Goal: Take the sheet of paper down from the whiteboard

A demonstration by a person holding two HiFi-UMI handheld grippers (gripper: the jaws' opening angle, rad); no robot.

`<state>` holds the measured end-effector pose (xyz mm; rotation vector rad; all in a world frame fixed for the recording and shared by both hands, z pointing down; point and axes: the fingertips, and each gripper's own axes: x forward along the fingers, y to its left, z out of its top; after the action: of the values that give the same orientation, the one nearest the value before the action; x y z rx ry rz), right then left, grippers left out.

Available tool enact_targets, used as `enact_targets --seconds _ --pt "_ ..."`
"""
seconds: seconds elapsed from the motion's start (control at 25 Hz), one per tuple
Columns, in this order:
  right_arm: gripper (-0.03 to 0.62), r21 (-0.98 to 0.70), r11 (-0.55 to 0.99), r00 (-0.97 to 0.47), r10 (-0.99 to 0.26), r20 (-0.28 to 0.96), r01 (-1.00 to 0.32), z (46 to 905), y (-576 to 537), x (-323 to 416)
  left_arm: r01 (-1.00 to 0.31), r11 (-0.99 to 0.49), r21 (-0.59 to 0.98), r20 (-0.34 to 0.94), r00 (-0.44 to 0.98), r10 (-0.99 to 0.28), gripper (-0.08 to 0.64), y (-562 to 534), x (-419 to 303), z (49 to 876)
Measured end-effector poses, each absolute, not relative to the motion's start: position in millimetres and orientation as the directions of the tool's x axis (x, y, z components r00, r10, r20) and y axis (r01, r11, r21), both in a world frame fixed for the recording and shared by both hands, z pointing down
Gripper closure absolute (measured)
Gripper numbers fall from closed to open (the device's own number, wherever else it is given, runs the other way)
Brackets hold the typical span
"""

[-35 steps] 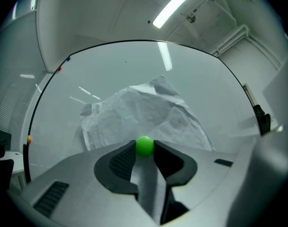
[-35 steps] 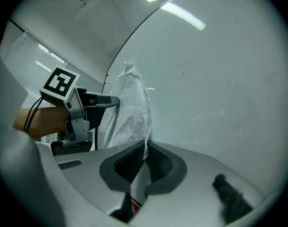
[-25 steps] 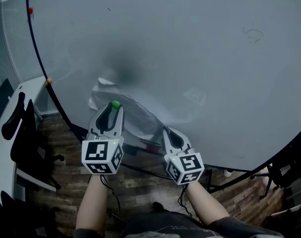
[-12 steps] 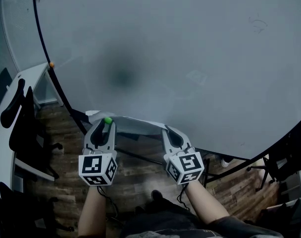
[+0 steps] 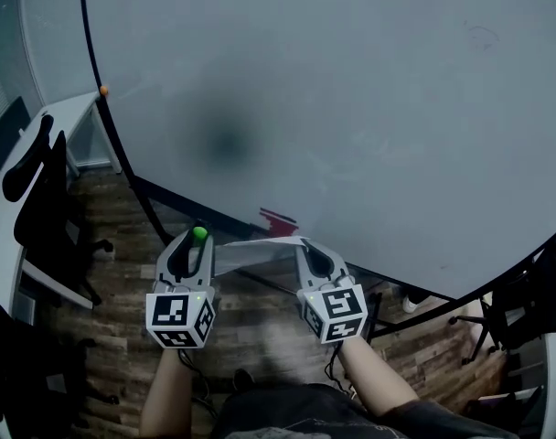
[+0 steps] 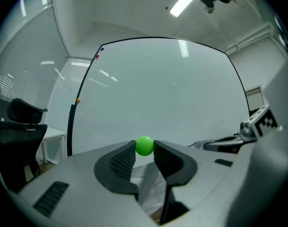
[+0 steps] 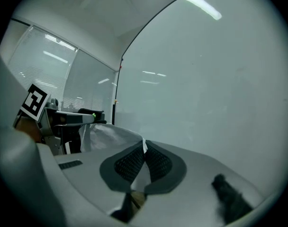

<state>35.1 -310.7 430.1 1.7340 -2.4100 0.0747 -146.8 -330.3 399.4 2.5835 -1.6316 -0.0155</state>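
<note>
The white sheet of paper (image 5: 256, 251) hangs off the whiteboard (image 5: 369, 108), stretched between my two grippers below the board's lower edge. My right gripper (image 5: 304, 245) is shut on the sheet's right edge, and the paper (image 7: 108, 134) shows pinched between its pads (image 7: 156, 162). My left gripper (image 5: 198, 242) is shut on a small green ball magnet (image 6: 144, 145), held at its fingertips. The sheet's left end (image 6: 146, 188) lies just under those jaws; whether it is pinched too I cannot tell.
An orange magnet (image 5: 103, 91) sits on the board's left frame, and a red item (image 5: 278, 219) lies at its lower edge. Black office chairs (image 5: 36, 199) and a white desk (image 5: 8, 254) stand at the left. Wooden floor (image 5: 260, 337) lies below.
Both grippers came down and back from the board. The sheet, crumpled against the board before, now hangs between them below its lower edge. The green magnet stayed in the left jaws.
</note>
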Motion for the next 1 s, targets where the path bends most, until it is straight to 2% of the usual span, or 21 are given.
enact_targets --seconds 0.24,1.0 --pt "0.571 0.023 0.419 -0.408 -0.895 0.179 -0.908 438.5 -279.5 52.9 -0.934 -0.354 0.053 0.06 0.356 -0.932 0.432 -284.2 -116.7 399.9" --pt "0.571 -0.002 0.468 -0.46 -0.867 0.194 -0.884 453.0 -157.7 184.2 -0.975 -0.221 0.027 0.093 0.222 -0.97 0.432 -124.2 -18.3 412.4"
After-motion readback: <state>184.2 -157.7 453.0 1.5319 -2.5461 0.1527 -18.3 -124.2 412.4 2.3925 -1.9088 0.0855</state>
